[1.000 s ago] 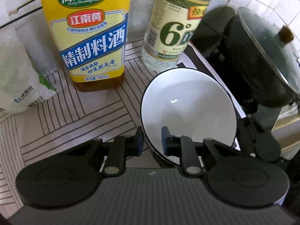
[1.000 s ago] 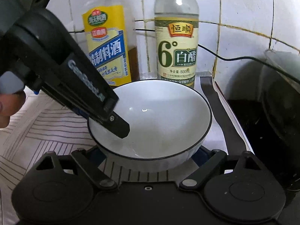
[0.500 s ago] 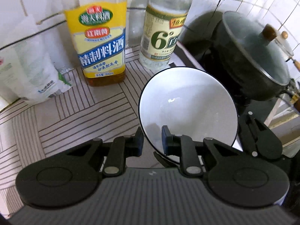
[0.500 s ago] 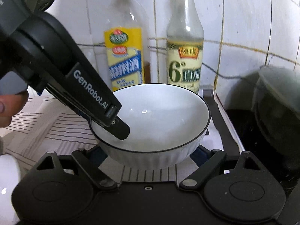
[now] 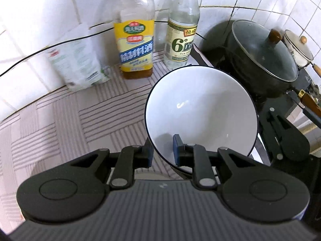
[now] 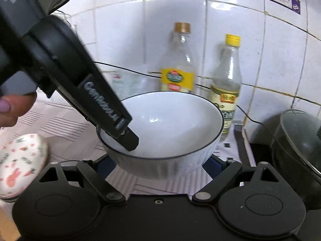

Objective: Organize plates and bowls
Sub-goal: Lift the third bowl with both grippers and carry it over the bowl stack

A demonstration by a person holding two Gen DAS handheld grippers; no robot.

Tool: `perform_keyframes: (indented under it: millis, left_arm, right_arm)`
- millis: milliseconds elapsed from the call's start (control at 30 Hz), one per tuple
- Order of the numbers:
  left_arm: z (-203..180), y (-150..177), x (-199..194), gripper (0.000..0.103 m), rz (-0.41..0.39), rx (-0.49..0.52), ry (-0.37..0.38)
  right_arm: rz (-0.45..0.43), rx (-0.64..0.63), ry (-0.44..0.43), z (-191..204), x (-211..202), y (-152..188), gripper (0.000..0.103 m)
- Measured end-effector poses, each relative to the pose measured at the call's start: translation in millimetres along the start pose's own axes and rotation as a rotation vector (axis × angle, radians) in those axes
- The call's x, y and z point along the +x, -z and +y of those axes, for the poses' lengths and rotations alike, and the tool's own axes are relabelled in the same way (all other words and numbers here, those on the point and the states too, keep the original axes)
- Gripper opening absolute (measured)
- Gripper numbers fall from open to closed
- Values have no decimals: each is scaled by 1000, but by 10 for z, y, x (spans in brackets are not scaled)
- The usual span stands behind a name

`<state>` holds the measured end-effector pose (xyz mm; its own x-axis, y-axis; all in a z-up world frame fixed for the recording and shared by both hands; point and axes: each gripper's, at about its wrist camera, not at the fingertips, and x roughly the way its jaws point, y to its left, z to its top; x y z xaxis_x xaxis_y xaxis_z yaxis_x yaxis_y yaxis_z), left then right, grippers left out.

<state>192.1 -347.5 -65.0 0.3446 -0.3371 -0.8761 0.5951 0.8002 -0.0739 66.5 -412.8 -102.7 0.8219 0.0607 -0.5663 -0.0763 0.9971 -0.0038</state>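
Observation:
A white bowl with a dark rim is held up off the striped counter. My left gripper is shut on the bowl's near-left rim, one finger inside and one outside. In the right wrist view the bowl sits between the two fingers of my right gripper, which clasp its ribbed sides; the left gripper's finger reaches over its rim. A small bowl with a pink rabbit print lies at the left edge of that view.
A yellow-labelled cooking wine bottle and a vinegar bottle stand against the tiled wall, with a plastic bag to their left. A black lidded pot and a white enamel pan sit on the stove at right.
Both grippers have lifted the bowl upward and back from the bottles. The rabbit-print bowl has come into the right wrist view.

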Motion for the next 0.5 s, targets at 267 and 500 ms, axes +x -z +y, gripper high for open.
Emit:
perform_keyframes:
  millis: [267, 500]
  left_arm:
    - [58, 311, -314, 18, 3, -69, -37]
    - [128, 573, -407, 18, 31, -104, -93]
  right_arm:
    - [-18, -48, -92, 190, -260, -2, 94]
    - [16, -52, -187, 397, -378, 40, 94]
